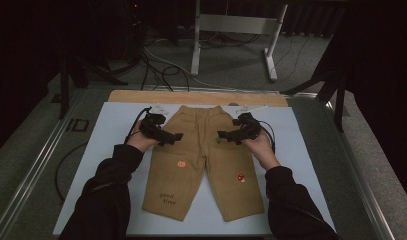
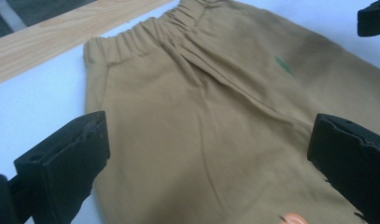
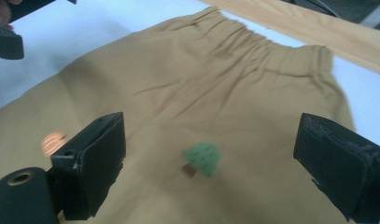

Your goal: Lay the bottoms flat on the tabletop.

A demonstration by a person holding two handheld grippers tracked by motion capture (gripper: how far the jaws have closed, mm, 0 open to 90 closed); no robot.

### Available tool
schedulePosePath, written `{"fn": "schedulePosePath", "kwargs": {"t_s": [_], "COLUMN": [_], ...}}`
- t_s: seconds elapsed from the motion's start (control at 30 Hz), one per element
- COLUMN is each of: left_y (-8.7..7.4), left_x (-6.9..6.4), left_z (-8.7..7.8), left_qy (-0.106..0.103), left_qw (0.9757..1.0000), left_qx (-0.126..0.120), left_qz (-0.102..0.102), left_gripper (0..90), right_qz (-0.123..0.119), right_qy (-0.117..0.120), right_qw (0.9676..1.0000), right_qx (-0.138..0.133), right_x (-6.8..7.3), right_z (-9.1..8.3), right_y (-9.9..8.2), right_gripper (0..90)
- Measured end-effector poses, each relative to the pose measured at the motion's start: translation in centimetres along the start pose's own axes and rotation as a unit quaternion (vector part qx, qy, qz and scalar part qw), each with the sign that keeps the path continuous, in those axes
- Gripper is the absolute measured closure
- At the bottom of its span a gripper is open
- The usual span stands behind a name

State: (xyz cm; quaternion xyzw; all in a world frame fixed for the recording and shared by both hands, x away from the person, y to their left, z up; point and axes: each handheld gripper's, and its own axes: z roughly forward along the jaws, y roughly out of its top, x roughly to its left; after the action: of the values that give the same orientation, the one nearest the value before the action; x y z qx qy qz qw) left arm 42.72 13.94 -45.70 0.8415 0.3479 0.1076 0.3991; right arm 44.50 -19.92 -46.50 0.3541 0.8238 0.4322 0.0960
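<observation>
A pair of tan trousers (image 1: 201,165) lies flat on the white board (image 1: 116,125), elastic waistband at the far side and legs toward me. Small patches dot it: a green tree (image 3: 201,158), an orange one (image 1: 181,163), a red mushroom (image 1: 241,177). My left gripper (image 1: 179,136) hovers over the trousers' upper left part, pointing inward. In its own view the left gripper (image 2: 211,140) stands wide open over the cloth (image 2: 201,116) with nothing between the jaws. My right gripper (image 1: 221,136) mirrors it on the right side. The right gripper (image 3: 211,144) is also wide open above the tree patch.
A wooden strip (image 1: 191,97) runs along the board's far edge. Beyond it, on the floor, stand a grey metal frame (image 1: 231,25) and loose cables (image 1: 156,65). Bare white board lies on both sides of the trousers. The person's dark sleeves (image 1: 111,190) come in from the bottom.
</observation>
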Motion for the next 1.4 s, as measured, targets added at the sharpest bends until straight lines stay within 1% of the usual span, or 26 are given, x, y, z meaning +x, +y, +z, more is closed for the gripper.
{"fn": "schedulePosePath", "kwargs": {"t_s": [0.07, 0.13, 0.2, 0.23, 0.27, 0.3, 0.37, 0.4, 0.43, 0.47, 0.5, 0.53, 0.57, 0.6, 0.63, 0.67, 0.77, 0.8, 0.83, 0.93, 1.0, 1.07, 1.1, 1.27, 1.37, 1.4], "left_y": [-0.6, -1.3, -1.7, -2.3, -3.1, -3.1, -4.2, -5.1, -5.1, -5.9, -5.9, -6.6, -6.6, -7.2, -7.2, -7.7, -7.9, -8.5, -8.9, -9.8, -10.7, -11.4, -11.8, -13.8, -14.3, -15.5], "left_x": [-0.3, -0.6, -0.7, -1.0, -1.3, -1.3, -1.8, -2.3, -2.3, -2.8, -2.8, -3.2, -3.2, -3.8, -3.8, -4.2, -4.5, -4.9, -5.3, -5.9, -6.4, -6.8, -7.1, -7.9, -8.1, -8.2], "left_z": [-0.4, -0.8, -1.1, -1.4, -1.8, -1.8, -2.2, -2.4, -2.4, -2.9, -2.9, -3.3, -3.3, -3.8, -3.8, -4.4, -4.7, -5.4, -5.7, -6.5, -7.1, -7.7, -8.2, -10.1, -10.4, -11.2], "left_qy": [-0.001, -0.002, -0.004, -0.004, -0.001, -0.001, -0.004, -0.01, -0.01, -0.013, -0.013, -0.017, -0.017, -0.014, -0.014, -0.018, -0.019, -0.022, -0.021, -0.021, -0.016, -0.02, -0.015, 0.005, 0.009, 0.007], "left_qw": [1.0, 1.0, 1.0, 1.0, 1.0, 1.0, 1.0, 0.9999, 0.9999, 0.9999, 0.9999, 0.9998, 0.9998, 0.9998, 0.9998, 0.9996, 0.9996, 0.9995, 0.9996, 0.9995, 0.9993, 0.9992, 0.9994, 0.9993, 0.9993, 0.9997], "left_qx": [-0.005, -0.009, -0.006, -0.002, -0.004, -0.004, -0.007, -0.001, -0.001, -0.003, -0.003, -0.003, -0.003, -0.002, -0.002, 0.001, 0.0, 0.0, -0.003, -0.005, 0.002, 0.002, -0.002, -0.008, -0.014, -0.014], "left_qz": [0.004, 0.001, 0.002, 0.006, 0.009, 0.009, 0.004, 0.007, 0.007, 0.008, 0.008, 0.01, 0.01, 0.014, 0.014, 0.021, 0.021, 0.023, 0.021, 0.025, 0.033, 0.034, 0.032, 0.037, 0.033, 0.02], "left_gripper": [0.4, 0.4, 0.4, 0.4, 0.4, 0.4, 0.4, 0.4, 0.4, 0.4, 0.4, 0.4, 0.4, 0.4, 0.4, 0.4, 0.4, 0.4, 0.4, 0.4, 0.4, 0.4, 0.4, 0.4, 0.4, 0.4], "right_qz": [-0.008, -0.018, -0.018, -0.016, -0.021, -0.021, -0.019, -0.023, -0.023, -0.026, -0.026, -0.018, -0.018, -0.023, -0.023, -0.028, -0.029, -0.046, -0.04, -0.043, -0.049, -0.047, -0.046, -0.051, -0.055, -0.047], "right_qy": [0.008, 0.006, 0.01, 0.012, 0.024, 0.024, 0.035, 0.041, 0.041, 0.044, 0.044, 0.052, 0.052, 0.053, 0.053, 0.052, 0.051, 0.043, 0.043, 0.042, 0.039, 0.039, 0.043, 0.033, 0.027, 0.028], "right_qw": [0.9999, 0.9998, 0.9998, 0.9997, 0.9995, 0.9995, 0.9992, 0.9989, 0.9989, 0.9987, 0.9987, 0.9984, 0.9984, 0.9981, 0.9981, 0.9978, 0.9979, 0.9978, 0.998, 0.998, 0.9979, 0.998, 0.9978, 0.9981, 0.9981, 0.9983], "right_qx": [0.006, 0.009, 0.008, 0.01, 0.006, 0.006, 0.006, 0.005, 0.005, -0.005, -0.005, -0.016, -0.016, -0.022, -0.022, -0.03, -0.029, -0.021, -0.02, -0.022, -0.015, -0.015, -0.019, -0.016, -0.011, -0.019], "right_x": [0.5, 0.9, 1.1, 1.3, 1.8, 1.8, 2.4, 2.8, 2.8, 3.3, 3.3, 3.8, 3.8, 4.2, 4.2, 4.5, 4.6, 5.1, 5.2, 5.5, 5.7, 5.9, 6.0, 6.9, 7.1, 7.2], "right_z": [-0.3, -0.7, -0.8, -1.0, -1.7, -1.7, -2.2, -2.7, -2.7, -3.3, -3.3, -3.8, -3.8, -4.3, -4.3, -4.6, -4.8, -5.3, -5.4, -6.1, -6.5, -7.0, -7.3, -8.9, -9.4, -10.1], "right_y": [-0.3, -0.7, -1.0, -1.3, -2.2, -2.2, -2.8, -3.5, -3.5, -4.3, -4.3, -5.2, -5.2, -6.2, -6.2, -7.0, -7.4, -8.2, -8.3, -9.4, -10.0, -10.5, -10.8, -12.4, -13.0, -13.5], "right_gripper": [9.2, 9.2, 9.2, 9.2, 9.2, 9.2, 9.2, 9.2, 9.2, 9.2, 9.2, 9.3, 9.3, 9.3, 9.3, 9.3, 9.3, 9.3, 9.3, 9.3, 9.3, 9.3, 9.3, 9.3, 9.3, 9.3]}}
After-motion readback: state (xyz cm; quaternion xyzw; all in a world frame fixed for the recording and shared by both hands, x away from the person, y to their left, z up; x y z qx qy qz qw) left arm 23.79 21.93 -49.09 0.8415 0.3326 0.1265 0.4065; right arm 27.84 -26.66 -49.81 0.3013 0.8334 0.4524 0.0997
